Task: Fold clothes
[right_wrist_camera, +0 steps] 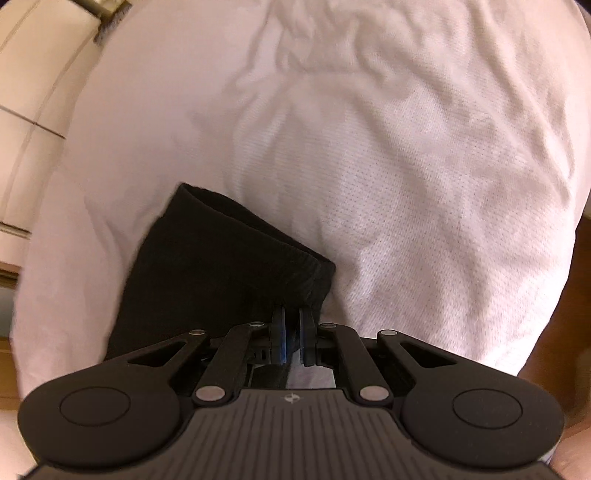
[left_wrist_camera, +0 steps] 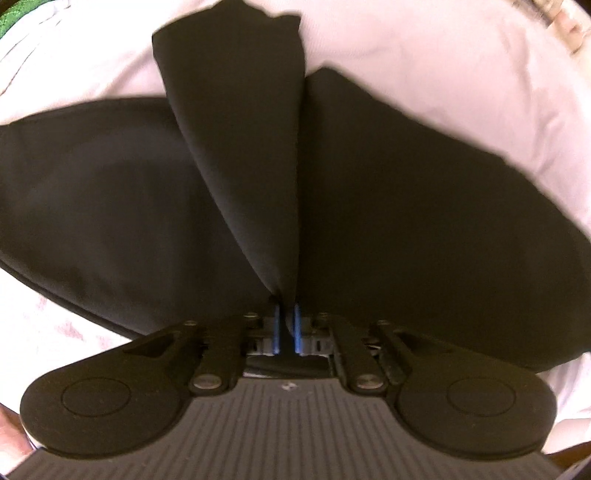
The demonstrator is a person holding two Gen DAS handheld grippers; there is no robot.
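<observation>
A black garment lies spread over a white cloth-covered surface. My left gripper is shut on a fold of this black fabric, which rises from the jaws as a taut ridge toward the top of the view. In the right wrist view an elastic, gathered band of the black garment sits left of centre. My right gripper is shut on the edge of that band, with dark fabric pinched between the blue-edged pads. The rest of the garment is hidden under the gripper body.
The white textured cloth is wrinkled toward the far side. Pale cabinet fronts and floor show past its left edge. A green patch shows at the top left corner, and a brownish floor strip lies past the cloth's right edge.
</observation>
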